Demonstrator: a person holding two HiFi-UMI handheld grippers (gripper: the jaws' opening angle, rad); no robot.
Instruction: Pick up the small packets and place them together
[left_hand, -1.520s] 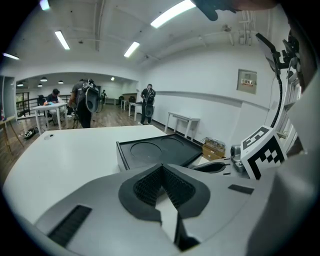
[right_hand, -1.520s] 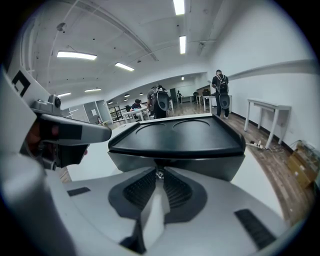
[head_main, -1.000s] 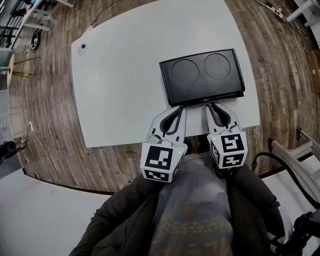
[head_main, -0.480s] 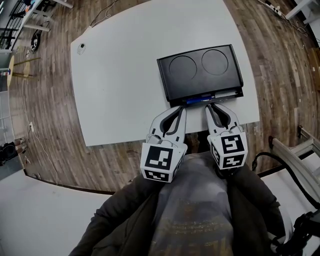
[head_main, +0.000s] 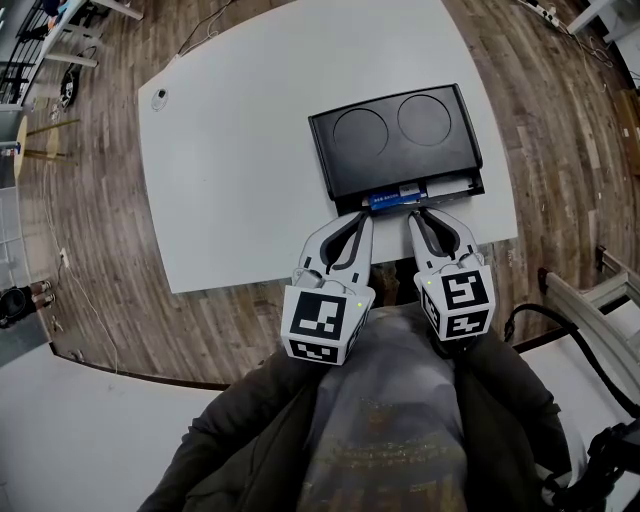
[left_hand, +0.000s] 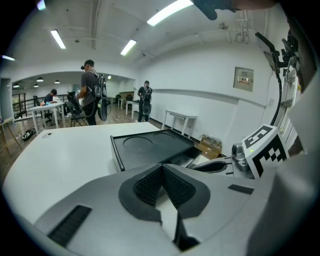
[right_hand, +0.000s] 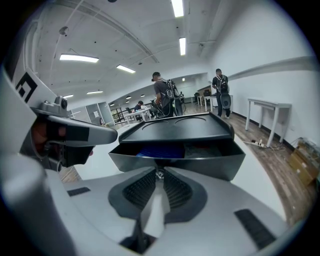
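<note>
A black box (head_main: 400, 140) with two round recesses in its top stands on the white table (head_main: 230, 180). Its drawer (head_main: 455, 188) is partly out at the near side, with blue packets (head_main: 395, 196) lying inside. My right gripper (head_main: 418, 210) is at the drawer's front, shut on a small knob (right_hand: 159, 173). The right gripper view shows the drawer front (right_hand: 200, 162) and a blue packet (right_hand: 157, 150) behind it. My left gripper (head_main: 362, 218) hovers beside it at the table's near edge, shut and empty. In the left gripper view the box (left_hand: 150, 147) lies ahead.
A small white object (head_main: 160, 97) lies at the table's far left corner. The wooden floor (head_main: 90, 250) surrounds the table, with cables (head_main: 560, 330) at the right. People stand by other tables (left_hand: 92, 97) in the background.
The drawer has come further out of the box, so the blue packets now show. The box body has shifted slightly away. Both grippers have kept their places.
</note>
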